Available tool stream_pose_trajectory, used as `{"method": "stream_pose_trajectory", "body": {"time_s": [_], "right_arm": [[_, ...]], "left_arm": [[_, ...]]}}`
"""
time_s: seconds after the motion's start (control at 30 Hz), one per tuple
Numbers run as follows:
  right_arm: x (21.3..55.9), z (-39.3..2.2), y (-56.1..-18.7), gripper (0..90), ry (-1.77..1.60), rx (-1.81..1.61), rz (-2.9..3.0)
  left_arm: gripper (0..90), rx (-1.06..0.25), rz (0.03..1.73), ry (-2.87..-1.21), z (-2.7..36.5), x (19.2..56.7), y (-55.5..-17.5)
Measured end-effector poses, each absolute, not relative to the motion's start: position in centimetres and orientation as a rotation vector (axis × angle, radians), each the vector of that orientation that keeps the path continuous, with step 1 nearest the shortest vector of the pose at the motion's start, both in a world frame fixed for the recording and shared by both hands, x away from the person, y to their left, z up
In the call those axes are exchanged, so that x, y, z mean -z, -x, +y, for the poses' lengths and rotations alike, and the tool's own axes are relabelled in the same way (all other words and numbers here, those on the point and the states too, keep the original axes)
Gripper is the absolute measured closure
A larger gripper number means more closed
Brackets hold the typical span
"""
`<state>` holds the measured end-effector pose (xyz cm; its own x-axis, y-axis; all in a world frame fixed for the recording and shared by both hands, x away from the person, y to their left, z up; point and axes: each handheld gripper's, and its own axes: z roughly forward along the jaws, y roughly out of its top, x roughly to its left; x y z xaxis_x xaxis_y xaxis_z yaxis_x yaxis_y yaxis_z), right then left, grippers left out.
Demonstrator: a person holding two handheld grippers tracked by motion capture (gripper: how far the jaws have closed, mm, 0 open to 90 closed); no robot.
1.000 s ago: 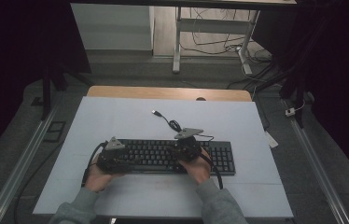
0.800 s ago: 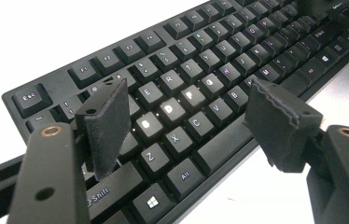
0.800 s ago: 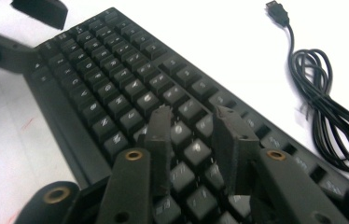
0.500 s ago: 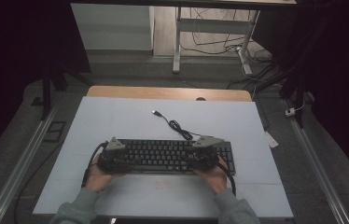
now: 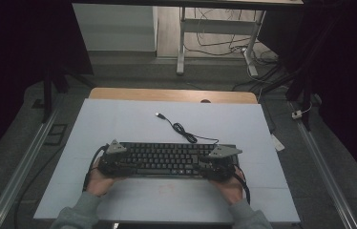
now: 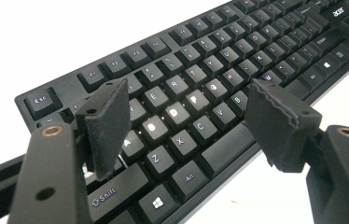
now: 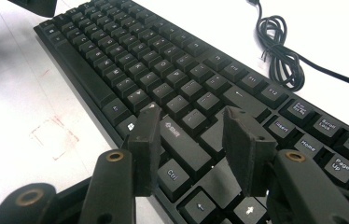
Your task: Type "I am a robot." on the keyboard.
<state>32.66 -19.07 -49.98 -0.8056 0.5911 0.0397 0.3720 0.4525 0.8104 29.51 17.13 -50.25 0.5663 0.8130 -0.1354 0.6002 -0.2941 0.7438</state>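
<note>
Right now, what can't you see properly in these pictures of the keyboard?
- High view: letters on the keyboard are too small and dim to read; its ends hide under the left gripper and right gripper.
- Left gripper view: glare whitens a few keys; its pads cover some keys.
- Right gripper view: the USB cable runs off the top and right edges, and the number pad is cut off.

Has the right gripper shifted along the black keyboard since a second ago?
Yes: the right gripper slid rightward along the black keyboard to its right end, fingers opening, nothing held.
</note>
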Motion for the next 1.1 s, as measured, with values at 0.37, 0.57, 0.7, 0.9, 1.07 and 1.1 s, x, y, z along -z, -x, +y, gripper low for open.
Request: {"method": "stream_pose_trajectory", "body": {"time_s": [0.37,0.57,0.7,0.9,1.07,1.1], "right_arm": [[50.2,-18.8,-32.6,56.5,-0.824,-1.256,2.460],[50.5,-18.7,-32.6,56.3,-0.831,-1.245,2.469],[50.6,-18.8,-32.5,56.2,-0.834,-1.246,2.472],[50.5,-18.9,-32.6,56.1,-0.830,-1.254,2.465],[50.5,-19.0,-32.6,56.0,-0.834,-1.246,2.465],[50.5,-19.1,-32.7,55.9,-0.834,-1.244,2.465]], "left_arm": [[37.9,-0.349,1.135,-2.002,17.3,50.2,-29.5],[53.8,-0.346,1.138,-2.007,17.0,50.3,-29.6],[67.2,-0.349,1.130,-2.017,16.6,50.3,-29.8],[85.3,-0.342,1.121,-2.049,16.1,50.4,-30.5],[88.4,-0.337,1.109,-2.076,15.5,50.2,-31.3],[88.4,-0.337,1.104,-2.080,15.3,50.2,-31.4]]}}
